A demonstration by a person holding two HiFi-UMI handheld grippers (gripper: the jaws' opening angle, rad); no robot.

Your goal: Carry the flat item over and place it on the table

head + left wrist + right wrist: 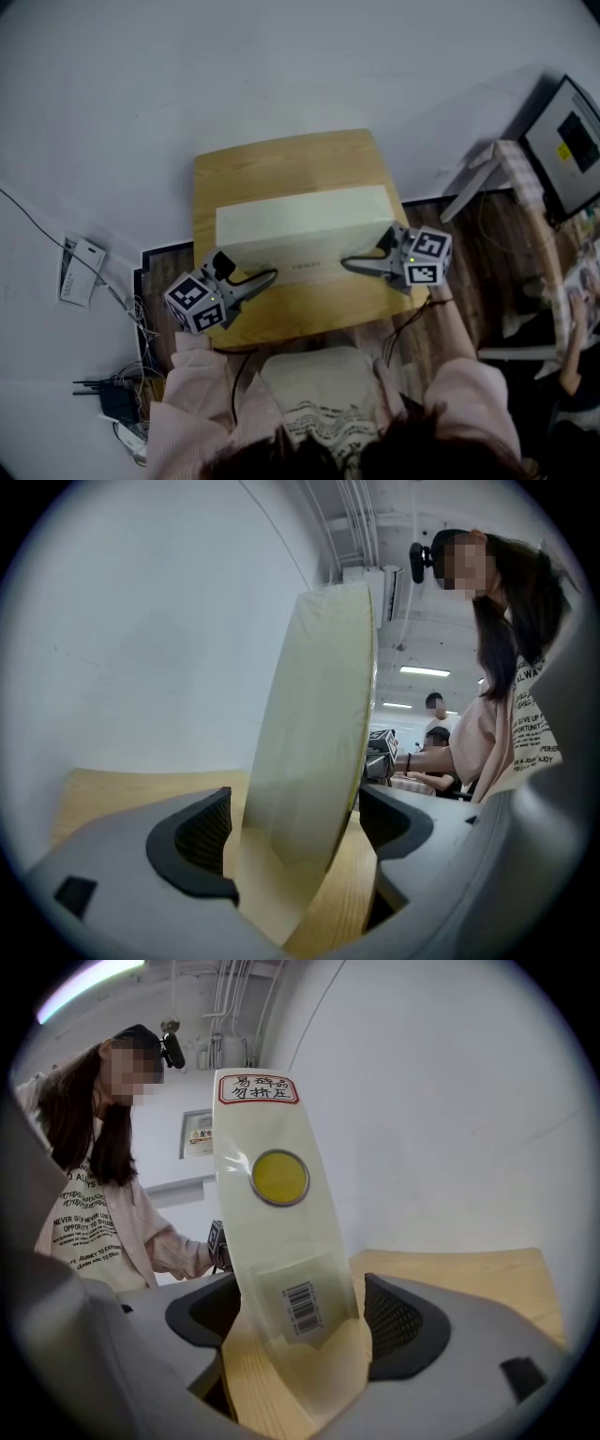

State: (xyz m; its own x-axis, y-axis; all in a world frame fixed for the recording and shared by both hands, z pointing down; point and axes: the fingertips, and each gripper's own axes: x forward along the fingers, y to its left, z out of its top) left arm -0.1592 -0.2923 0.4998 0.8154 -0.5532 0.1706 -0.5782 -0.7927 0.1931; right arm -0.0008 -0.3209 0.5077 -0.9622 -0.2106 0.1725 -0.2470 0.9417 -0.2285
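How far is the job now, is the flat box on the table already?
Done: the flat box rests on the wooden table. In hand: nothing is gripped; the fingers of the left gripper and right gripper stand apart round its ends. Left: probably only drawing both grippers away.

The flat box (305, 220) is long, pale cream and closed. It rests on the wooden tabletop (281, 159) across the middle, its long sides roughly parallel to the near and far edges. Its two ends reach almost to the left and right edges. In both gripper views the end faces look taller than they are wide, so it appears to stand on a long narrow side. The right end face carries a red-bordered label (258, 1088) at the top, a round yellow sticker (279, 1177) below it and a barcode label (302, 1308) near the bottom. The side facing the near edge bears a small line of print (307, 267), too small to read.
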